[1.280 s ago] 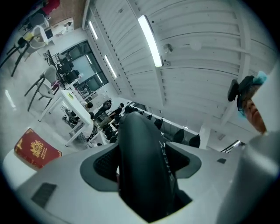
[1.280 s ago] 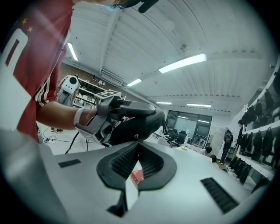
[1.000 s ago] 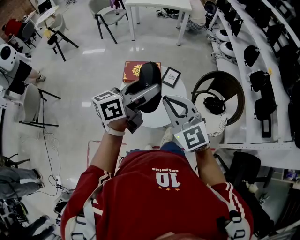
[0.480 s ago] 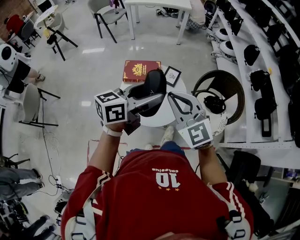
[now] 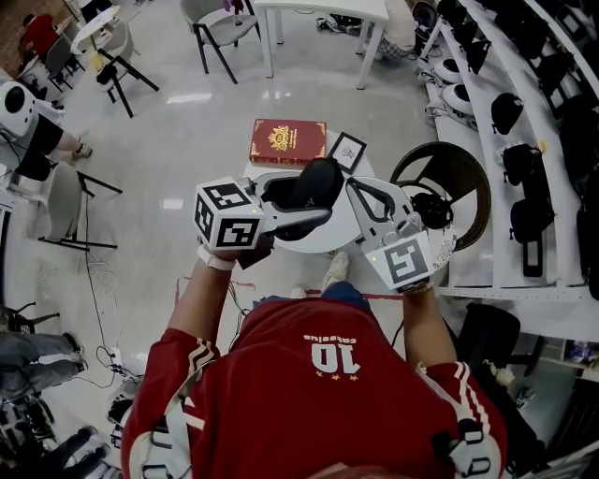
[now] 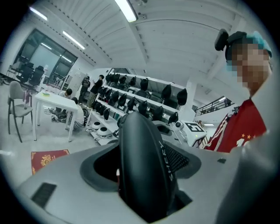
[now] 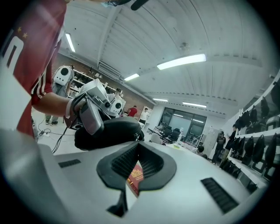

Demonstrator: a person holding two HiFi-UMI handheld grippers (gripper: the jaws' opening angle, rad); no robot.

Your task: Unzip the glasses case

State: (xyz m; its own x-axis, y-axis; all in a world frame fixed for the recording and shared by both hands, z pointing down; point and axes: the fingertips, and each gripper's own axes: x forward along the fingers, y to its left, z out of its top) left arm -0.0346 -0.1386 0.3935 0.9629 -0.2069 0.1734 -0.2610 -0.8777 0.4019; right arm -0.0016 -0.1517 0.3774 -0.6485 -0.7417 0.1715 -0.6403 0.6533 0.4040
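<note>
Holding the black glasses case (image 5: 316, 181) clamped in my left gripper (image 5: 304, 198) jaws above the round tabletop (image 5: 343, 234), I judge it light, stiff and slick, so my right gripper (image 5: 354, 185), jaws together and empty, should pinch only the zipper pull.

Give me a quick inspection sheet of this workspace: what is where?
Surface: small round white table.
Job's things: black glasses case, held above the table; zip state unreadable.
Clutter: red book and framed picture at the table's far edge.
Grippers: left claw clamped on the case; right claw closed, tips at the case's end, hold on the zip pull unclear.
Cables: loose cables on the floor, left.
Surroundings: shelves of black gear, right; chairs beyond.
</note>
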